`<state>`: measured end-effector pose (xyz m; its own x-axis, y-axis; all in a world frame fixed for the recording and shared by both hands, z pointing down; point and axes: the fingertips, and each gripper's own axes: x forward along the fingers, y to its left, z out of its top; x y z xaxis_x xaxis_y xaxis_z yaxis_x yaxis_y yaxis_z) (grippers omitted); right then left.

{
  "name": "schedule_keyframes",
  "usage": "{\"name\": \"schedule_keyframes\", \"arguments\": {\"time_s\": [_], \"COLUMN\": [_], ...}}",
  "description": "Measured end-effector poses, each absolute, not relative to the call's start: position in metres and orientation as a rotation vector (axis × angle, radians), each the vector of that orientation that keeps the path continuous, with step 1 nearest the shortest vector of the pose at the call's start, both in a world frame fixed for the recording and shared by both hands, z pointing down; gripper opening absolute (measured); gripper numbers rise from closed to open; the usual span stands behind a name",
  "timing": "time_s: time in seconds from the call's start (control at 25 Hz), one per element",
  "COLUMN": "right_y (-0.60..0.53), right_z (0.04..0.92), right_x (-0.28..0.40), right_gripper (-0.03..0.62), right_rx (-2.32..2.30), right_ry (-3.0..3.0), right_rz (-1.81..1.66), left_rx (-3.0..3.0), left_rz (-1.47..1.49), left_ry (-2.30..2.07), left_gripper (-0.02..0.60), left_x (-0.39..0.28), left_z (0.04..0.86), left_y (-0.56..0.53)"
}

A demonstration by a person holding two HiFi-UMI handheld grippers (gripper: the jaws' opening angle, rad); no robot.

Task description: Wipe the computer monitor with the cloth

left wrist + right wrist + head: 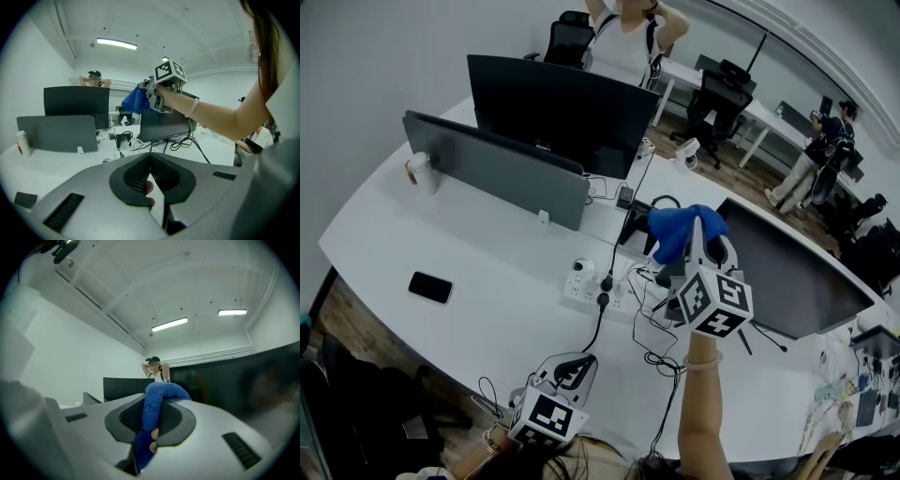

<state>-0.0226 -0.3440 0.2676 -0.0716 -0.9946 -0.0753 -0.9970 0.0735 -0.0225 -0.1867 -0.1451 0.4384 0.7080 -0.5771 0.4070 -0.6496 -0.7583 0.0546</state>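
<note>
Up high, the right gripper [696, 232] is shut tight on a blue cloth [673, 231]. The cloth is pinched between the two jaws. It bunches up over their tips and a bit hangs down below. In the head view the cloth is just past the middle, at about 2 o'clock. It is held at the top left corner of the black monitor [787, 274], and that corner is hidden behind it. No view shows clearly if the cloth touches the screen. In the right gripper view the dark screen fills the 3 o'clock side, very near the jaws.

The left gripper [570, 364] is low down at 6 o'clock in the head view, over the near edge of the white desk [450, 239]. Its jaws are pressed together and there is nothing between them.

Black cables [649, 323] lie on the desk in front of the monitor, next to a white power strip [581, 286]. A dark phone [430, 287] lies flat at 9 o'clock, well apart from both grippers. At 11 o'clock stand a gray monitor [497, 171] and a big dark monitor [558, 111] behind it. A person in a white top [623, 42] stands at 12 o'clock with both arms up.
</note>
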Motion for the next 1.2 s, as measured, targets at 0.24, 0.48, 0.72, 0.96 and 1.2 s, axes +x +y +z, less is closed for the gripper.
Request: {"name": "schedule_keyframes", "arguments": {"time_s": [0.24, 0.48, 0.72, 0.96, 1.2], "right_y": [-0.343, -0.341, -0.339, -0.339, -0.335], "right_z": [0.260, 0.248, 0.233, 0.226, 0.213], "right_x": [-0.021, -0.021, -0.020, -0.024, -0.023], "right_gripper": [0.051, 0.051, 0.051, 0.051, 0.051], "right_rx": [-2.063, -2.053, -2.029, -2.010, -1.996], "right_ry": [2.247, 2.235, 2.208, 2.223, 2.223], "right_rz": [0.057, 0.087, 0.118, 0.141, 0.169], "left_rx": [2.721, 2.726, 2.722, 2.722, 2.735], "left_rz": [0.552, 0.547, 0.543, 0.527, 0.526], "left_ry": [-0.992, -0.976, -0.995, -0.999, -0.987], "left_gripper": [0.008, 0.008, 0.008, 0.008, 0.008], "left_x": [-0.187, -0.185, -0.189, -0.187, -0.183], "left_z": [0.439, 0.438, 0.439, 0.436, 0.433], "left_y": [-0.147, -0.145, -0.145, -0.144, -0.141]}}
